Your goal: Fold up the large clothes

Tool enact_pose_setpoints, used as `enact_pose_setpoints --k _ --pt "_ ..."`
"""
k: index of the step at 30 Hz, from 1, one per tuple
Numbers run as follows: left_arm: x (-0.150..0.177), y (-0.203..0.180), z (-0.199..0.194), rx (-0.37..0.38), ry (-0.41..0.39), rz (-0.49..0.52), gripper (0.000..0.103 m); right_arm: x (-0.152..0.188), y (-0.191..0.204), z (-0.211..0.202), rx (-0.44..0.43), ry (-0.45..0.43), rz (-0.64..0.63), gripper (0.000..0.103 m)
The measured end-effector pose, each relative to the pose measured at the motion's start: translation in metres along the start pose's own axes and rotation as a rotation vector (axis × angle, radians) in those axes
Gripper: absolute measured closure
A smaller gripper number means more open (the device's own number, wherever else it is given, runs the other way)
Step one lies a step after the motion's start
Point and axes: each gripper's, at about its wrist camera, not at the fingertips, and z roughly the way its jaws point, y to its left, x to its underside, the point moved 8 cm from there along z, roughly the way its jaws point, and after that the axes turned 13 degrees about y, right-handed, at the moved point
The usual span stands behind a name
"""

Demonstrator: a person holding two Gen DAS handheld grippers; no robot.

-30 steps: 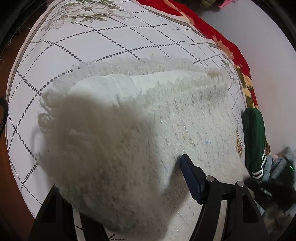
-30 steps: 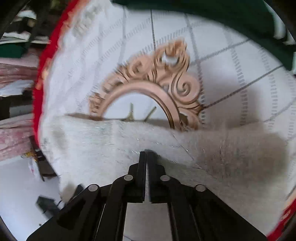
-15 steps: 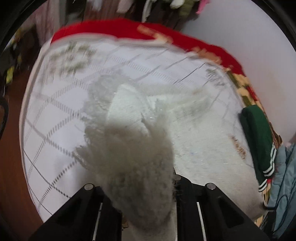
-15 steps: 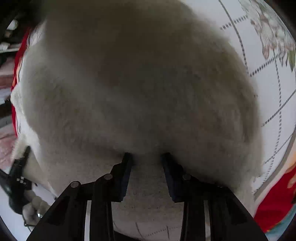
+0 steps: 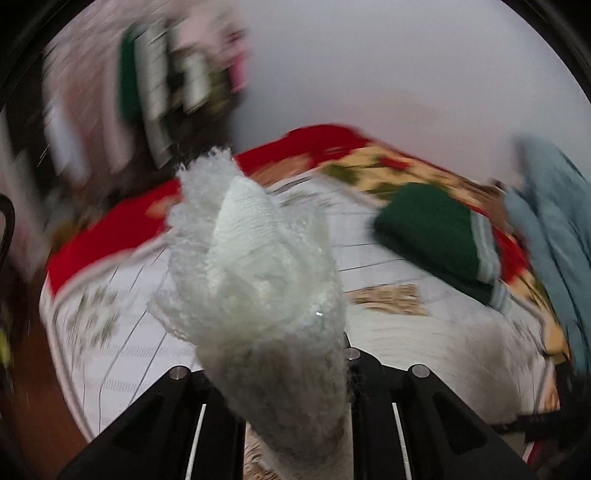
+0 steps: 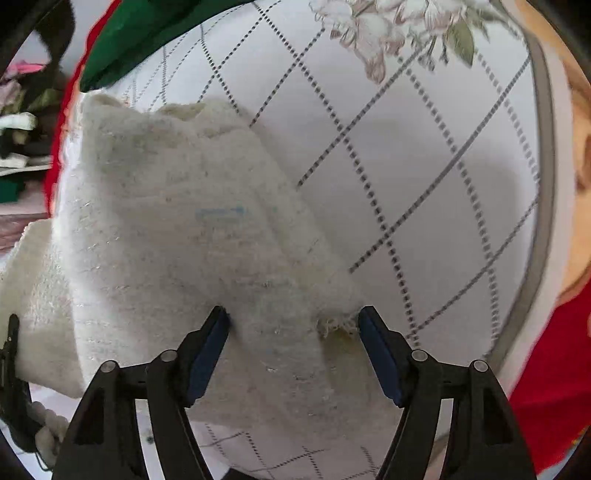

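Observation:
The fluffy white sweater [image 6: 177, 236] lies folded on the checked white bedsheet [image 6: 424, 166]. My right gripper [image 6: 293, 350] is open, its blue-padded fingers [image 6: 207, 350] either side of the sweater's near edge. My left gripper [image 5: 277, 369] is shut on a bunched part of the white sweater [image 5: 255, 273], which stands up between its fingers, lifted above the bed. The left view is blurred by motion.
A folded green garment [image 5: 439, 232] lies at the bed's far right; it also shows in the right wrist view [image 6: 147, 33]. A light blue garment [image 5: 546, 229] hangs at the right. A red floral blanket [image 5: 388, 166] borders the sheet. Clutter stands beyond the bed [image 5: 159, 85].
My left gripper closed on the sweater and lifted it, swinging upward. My right gripper, shut a second ago, has opened wide and the sweater now lies folded before it.

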Motion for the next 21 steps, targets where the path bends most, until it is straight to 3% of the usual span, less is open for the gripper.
enact_pose_setpoints --k 3,7,11,15,17,21 --pt "0.003 -0.062 -0.017 0.084 -0.057 0.205 0.093 0.001 -0.001 0.017 -0.092 0.024 0.005 0.037" --pt "0.038 -0.151 -0.039 0.232 -0.109 0.514 0.093 0.003 0.004 0.027 -0.126 0.033 -0.036 0.037" --pt "0.097 -0.209 -0.039 0.376 -0.05 0.756 0.093 0.007 -0.003 0.028 -0.245 0.038 -0.027 0.037" --pt "0.153 -0.221 0.002 0.366 0.041 0.905 0.093 0.01 -0.016 0.03 -0.404 0.084 0.016 0.04" --pt "0.164 -0.215 0.023 0.332 0.079 0.928 0.093 0.014 -0.025 0.031 -0.412 0.103 0.031 0.047" --pt "0.163 -0.196 0.043 0.276 0.118 0.959 0.09 0.026 -0.031 0.019 -0.409 0.094 0.04 0.044"
